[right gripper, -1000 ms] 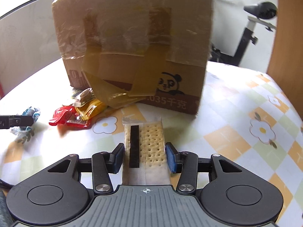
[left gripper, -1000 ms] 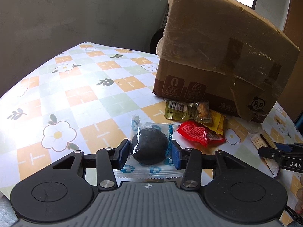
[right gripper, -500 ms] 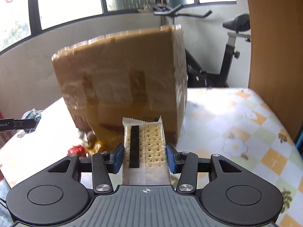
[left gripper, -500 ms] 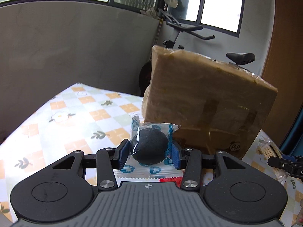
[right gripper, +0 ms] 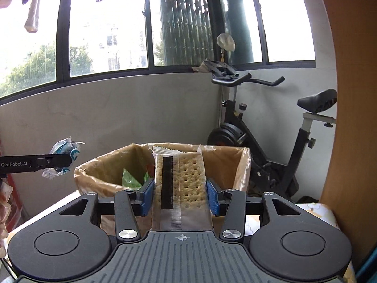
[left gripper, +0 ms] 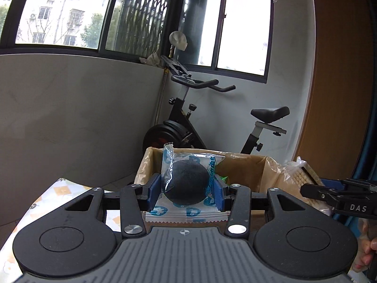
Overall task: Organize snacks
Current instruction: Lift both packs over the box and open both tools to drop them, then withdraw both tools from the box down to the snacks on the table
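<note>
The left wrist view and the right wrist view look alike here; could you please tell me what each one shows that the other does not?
Only the left wrist view shows the dark round snack head-on, its wrapper clamped in the left claw, with a corner of the tablecloth.

Only the right wrist view shows the cracker pack full length in the right claw, plus a green packet inside the box.

Both share the open cardboard box ahead, the exercise bike, the windows, and a side glimpse of the other claw.

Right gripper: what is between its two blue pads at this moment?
A clear-wrapped cracker packet lies between the pads of the right gripper, clamped on both sides. The right wrist view shows it, with the open cardboard box behind.
</note>
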A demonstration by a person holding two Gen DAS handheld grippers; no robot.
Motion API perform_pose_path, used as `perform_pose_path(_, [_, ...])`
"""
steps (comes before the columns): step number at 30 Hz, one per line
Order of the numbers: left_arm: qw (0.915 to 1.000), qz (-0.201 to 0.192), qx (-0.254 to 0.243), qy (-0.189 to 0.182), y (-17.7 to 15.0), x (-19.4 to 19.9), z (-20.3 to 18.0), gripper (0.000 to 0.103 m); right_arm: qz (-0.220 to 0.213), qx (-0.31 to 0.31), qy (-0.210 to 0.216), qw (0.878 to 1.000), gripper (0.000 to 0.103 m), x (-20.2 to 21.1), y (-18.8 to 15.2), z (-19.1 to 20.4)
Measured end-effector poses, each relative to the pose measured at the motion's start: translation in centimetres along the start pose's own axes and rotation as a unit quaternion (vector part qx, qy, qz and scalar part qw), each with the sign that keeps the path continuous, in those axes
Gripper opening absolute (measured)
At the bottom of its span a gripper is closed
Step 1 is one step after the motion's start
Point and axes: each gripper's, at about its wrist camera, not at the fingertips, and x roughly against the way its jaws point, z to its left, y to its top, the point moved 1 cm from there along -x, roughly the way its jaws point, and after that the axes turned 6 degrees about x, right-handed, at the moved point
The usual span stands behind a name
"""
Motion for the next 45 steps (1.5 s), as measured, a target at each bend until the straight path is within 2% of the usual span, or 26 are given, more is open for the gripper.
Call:
perform_pose_path(4, [0.9998, 0.010, -0.008, 0.015, 1.1, -4.1, -0.6, 0.049, 0.041, 0.023, -0.026, 0.999, 0.043, -5.3, 1.3, -0.6])
perform_pose_path(9, [0.9979, 0.049, 0.009, 0.040, 0.9, -8.8, 0.3, 0.049, 0.089, 0.027, -0.048, 0.995, 0.043, -9.9, 1.4, -0.9])
perform_pose_path(13, [0.9961, 0.068, 0.011, 0.055, 0.3, -10.7, 0.9, 0.049, 0.108, 0.012, -0.060, 0.992, 0.043, -11.4, 1.0, -1.2])
perform_pose_path(17, [0.9953, 0.083, -0.001, 0.050, 0.1, -11.3, 0.8, 0.049, 0.115, 0.018, -0.061, 0.991, 0.043, -11.4, 0.6, -1.0])
perform_pose_path(19, [0.9954, 0.081, -0.012, 0.051, 0.2, -11.0, 0.8, 0.055, 0.110, 0.018, -0.062, 0.992, 0.045, -11.1, 0.6, -0.9])
perform_pose_path(21, [0.9957, 0.074, -0.020, 0.052, 0.5, -10.0, 1.0, 0.070, 0.108, 0.015, -0.067, 0.992, 0.053, -10.6, 0.6, -1.0])
perform_pose_path(23, [0.9965, 0.065, -0.022, 0.048, 1.2, -9.3, 1.0, 0.074, 0.105, 0.015, -0.067, 0.992, 0.054, -10.0, 0.8, -1.0])
perform_pose_path(28, [0.9976, 0.055, -0.020, 0.036, 2.1, -7.5, 1.0, 0.075, 0.085, 0.017, -0.060, 0.994, 0.058, -8.1, 1.4, -0.7])
perform_pose_path(32, [0.9979, 0.051, -0.030, 0.027, 2.4, -5.8, 1.4, 0.075, 0.054, 0.014, -0.051, 0.997, 0.068, -5.6, 1.6, 0.0])
perform_pose_path(37, [0.9987, 0.046, -0.012, 0.019, 2.2, -3.3, 2.2, 0.075, 0.048, 0.016, -0.042, 0.998, 0.068, -3.4, 1.2, 1.2])
perform_pose_path(45, [0.9990, 0.040, 0.007, 0.018, -0.7, 0.5, 3.1, 0.075, 0.039, 0.030, -0.031, 0.998, 0.067, -0.7, -1.4, 3.7])
